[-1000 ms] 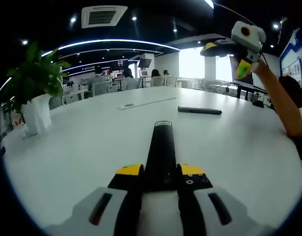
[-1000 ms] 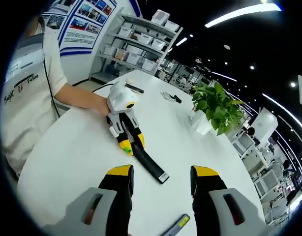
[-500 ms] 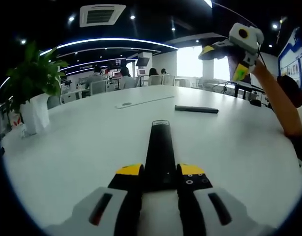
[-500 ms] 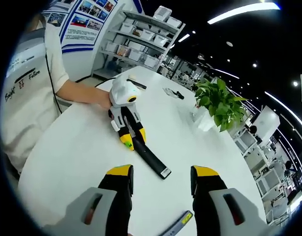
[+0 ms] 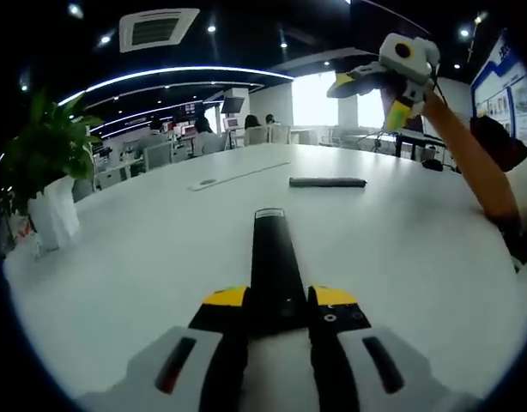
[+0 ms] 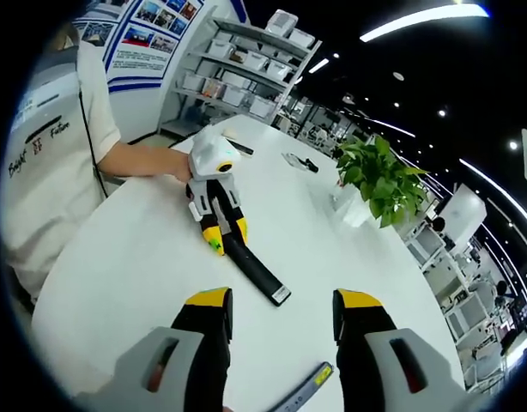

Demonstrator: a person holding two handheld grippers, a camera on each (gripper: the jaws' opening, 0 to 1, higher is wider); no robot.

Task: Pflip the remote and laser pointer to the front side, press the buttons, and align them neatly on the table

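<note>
The remote (image 5: 275,275), clamped at its near end by the left gripper (image 5: 278,300), has been lowered almost flat onto the table (image 5: 143,257), well inside its edges. The laser pointer (image 5: 327,182) lies farther in. The right gripper (image 6: 281,313) is held open and empty above, so flipping appears nearly finished.

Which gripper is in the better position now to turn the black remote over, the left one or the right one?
Probably the left. The left gripper is shut on the remote, while the right gripper hangs open above the table, apart from the remote and nearer the laser pointer.
</note>
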